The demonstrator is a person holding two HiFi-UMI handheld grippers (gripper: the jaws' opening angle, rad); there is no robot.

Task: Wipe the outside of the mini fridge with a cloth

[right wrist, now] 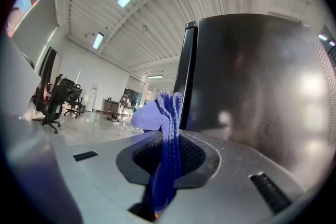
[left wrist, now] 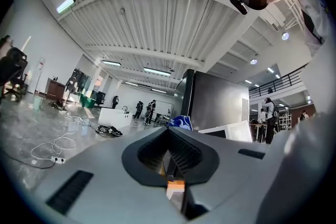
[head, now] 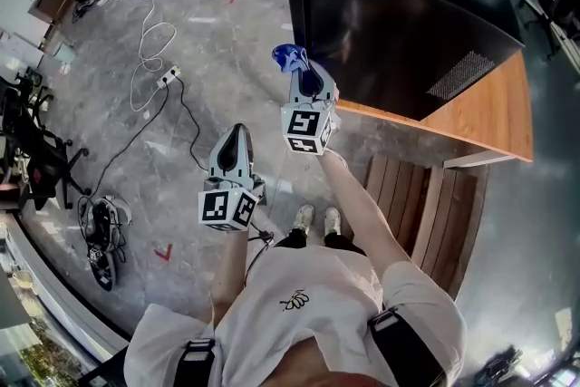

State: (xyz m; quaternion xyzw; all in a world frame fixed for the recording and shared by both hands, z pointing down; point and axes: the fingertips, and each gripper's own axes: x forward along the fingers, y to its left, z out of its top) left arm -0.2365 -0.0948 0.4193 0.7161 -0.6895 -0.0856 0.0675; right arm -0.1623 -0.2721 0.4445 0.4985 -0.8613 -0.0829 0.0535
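Two tools: both held over the grey floor point(head: 227, 41).
Right gripper point(head: 305, 77): jaws clamped on a blue cloth point(head: 290, 57) that sticks out past the tips.
Left gripper point(head: 237, 136): jaws pressed together, nothing between them.
Mini fridge point(head: 390, 23): black, on a wooden table point(head: 489, 118).
Cloth position: just beside the fridge's side wall; contact unclear.

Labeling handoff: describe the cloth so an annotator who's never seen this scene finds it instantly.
Start at the big black mini fridge on the wooden table. Close beside it is the right gripper, its jaws shut on the cloth, a small bunched rag sticking out past the jaw tips. It is the only bright blue thing there; the left gripper is shut and empty.
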